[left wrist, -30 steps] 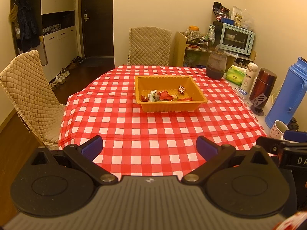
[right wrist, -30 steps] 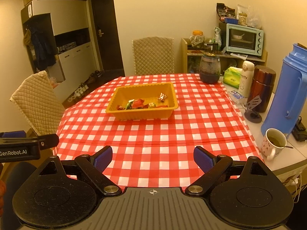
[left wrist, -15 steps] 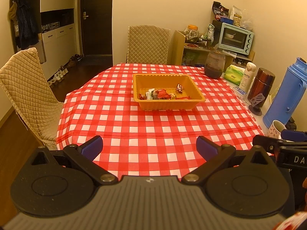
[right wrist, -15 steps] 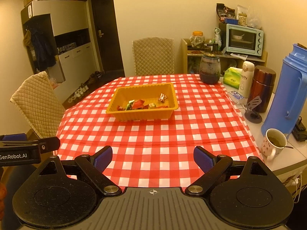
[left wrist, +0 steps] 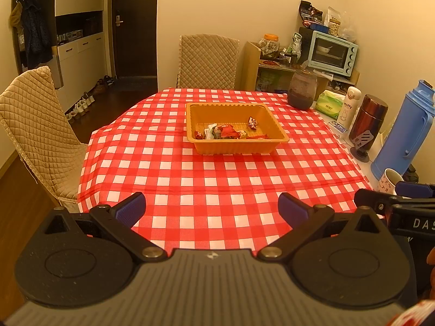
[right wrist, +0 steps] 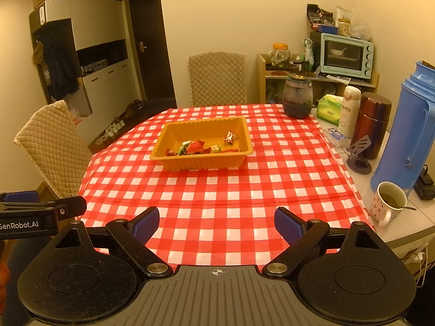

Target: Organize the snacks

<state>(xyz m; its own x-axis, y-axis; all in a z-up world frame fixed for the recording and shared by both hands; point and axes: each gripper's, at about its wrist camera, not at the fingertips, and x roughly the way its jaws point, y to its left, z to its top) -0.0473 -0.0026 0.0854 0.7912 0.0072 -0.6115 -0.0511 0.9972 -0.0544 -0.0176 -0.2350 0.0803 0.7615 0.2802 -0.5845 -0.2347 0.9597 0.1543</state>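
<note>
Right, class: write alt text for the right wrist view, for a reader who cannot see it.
An open right gripper hangs over a red checked tablecloth; farther back an orange tray holds wrapped snacks. A blue thermos and mug stand at the right.

Left wrist view: the yellow tray with its wrapped snacks now lies a little further left and a little higher in the frame than one second ago. The red-checked surface beneath it has slid the same way. At the right edge, the right tongs reach slightly further into the frame. Right wrist view: the left tongs, at the left edge, sit slightly lower and their tip lies marginally further right. All of these shifts are small.
</note>
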